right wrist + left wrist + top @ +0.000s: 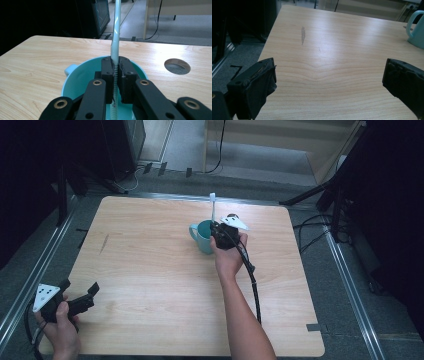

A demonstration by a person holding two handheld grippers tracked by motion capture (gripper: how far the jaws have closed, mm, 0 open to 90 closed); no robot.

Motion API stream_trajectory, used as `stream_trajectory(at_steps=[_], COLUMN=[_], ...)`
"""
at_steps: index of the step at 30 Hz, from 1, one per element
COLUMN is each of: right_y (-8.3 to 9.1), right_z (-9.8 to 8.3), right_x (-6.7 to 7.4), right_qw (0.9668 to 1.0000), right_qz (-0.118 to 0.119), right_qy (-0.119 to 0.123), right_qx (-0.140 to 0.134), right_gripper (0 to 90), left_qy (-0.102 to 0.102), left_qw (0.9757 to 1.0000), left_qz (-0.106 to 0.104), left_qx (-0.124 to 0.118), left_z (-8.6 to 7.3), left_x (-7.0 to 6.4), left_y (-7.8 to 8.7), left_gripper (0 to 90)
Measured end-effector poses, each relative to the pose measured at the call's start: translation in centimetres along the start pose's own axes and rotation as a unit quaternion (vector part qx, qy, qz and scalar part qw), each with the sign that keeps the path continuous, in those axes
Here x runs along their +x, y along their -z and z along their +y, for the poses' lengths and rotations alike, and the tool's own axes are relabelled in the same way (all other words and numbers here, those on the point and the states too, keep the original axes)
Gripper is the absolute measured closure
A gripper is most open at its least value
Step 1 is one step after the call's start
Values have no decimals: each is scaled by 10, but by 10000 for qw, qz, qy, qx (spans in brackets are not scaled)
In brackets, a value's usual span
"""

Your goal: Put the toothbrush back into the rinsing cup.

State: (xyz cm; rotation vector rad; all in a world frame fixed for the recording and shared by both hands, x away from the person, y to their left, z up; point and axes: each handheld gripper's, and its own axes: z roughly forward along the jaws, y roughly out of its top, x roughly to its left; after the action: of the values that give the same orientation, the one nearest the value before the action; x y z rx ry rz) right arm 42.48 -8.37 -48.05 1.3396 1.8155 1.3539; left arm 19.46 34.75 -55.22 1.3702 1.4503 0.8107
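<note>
From my seat at the feed, the straw (115, 37) stands nearly upright, pale and slim, its ribbed lower stretch dropping into the teal cup (77, 77). My right tongs (115, 75) are clamped on it: in the right gripper view both black jaws press flat against the straw's sides just above the cup's mouth, and the straw runs on up past the top edge of that view. In the high view the straw (212, 205) pokes up white above the cup (202, 237), and the right tongs (220, 232) sit right over the cup's rim, the hand (229, 257) wrapped round the body behind them. I think the straw's foot rests inside the cup, but the jaws block that spot, so I cannot be sure it touches the bottom.

The cup stands on the tabletop (150, 270), toward the far side and a little right of centre, its handle turned to the left in the high view. A round hole (177, 66) in the tabletop lies beyond the cup to the right in the right gripper view.

My left tongs (80, 292) are well apart from all this, at the near left corner, jaws spread wide with nothing between them; their own view looks across bare wood to the cup (416, 30) far off. A grey smear (303, 35) marks the wood there.
</note>
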Motion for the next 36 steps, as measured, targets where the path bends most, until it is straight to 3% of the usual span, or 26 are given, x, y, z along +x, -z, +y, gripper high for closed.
stream_trajectory(at_steps=[9, 14, 20, 29, 36], right_y=[-4, -8, -10, -3, 11], right_z=[2, 2, 6, 10, 16], right_x=[0, 1, -2, -1, -4], right_qw=[9999, 9996, 9993, 9994, 9991], right_qz=[-1, -5, 99, 249, 376], right_qy=[-84, -117, -174, -172, -108], right_qx=[86, 271, 303, 155, -188], right_gripper=[843, 845, 837, 746, 634], left_qy=[6, 10, 18, 13, -16], left_qw=[10000, 10000, 10000, 10000, 10000], left_qz=[-13, -10, -9, -6, 6], left_qx=[-5, -2, 1, 7, 14], left_z=[0, 0, 0, 0, 0], left_x=[0, 0, 0, 0, 0], left_y=[0, 0, 0, 0, 0], left_gripper=[0, 0, 0, 0, 0])
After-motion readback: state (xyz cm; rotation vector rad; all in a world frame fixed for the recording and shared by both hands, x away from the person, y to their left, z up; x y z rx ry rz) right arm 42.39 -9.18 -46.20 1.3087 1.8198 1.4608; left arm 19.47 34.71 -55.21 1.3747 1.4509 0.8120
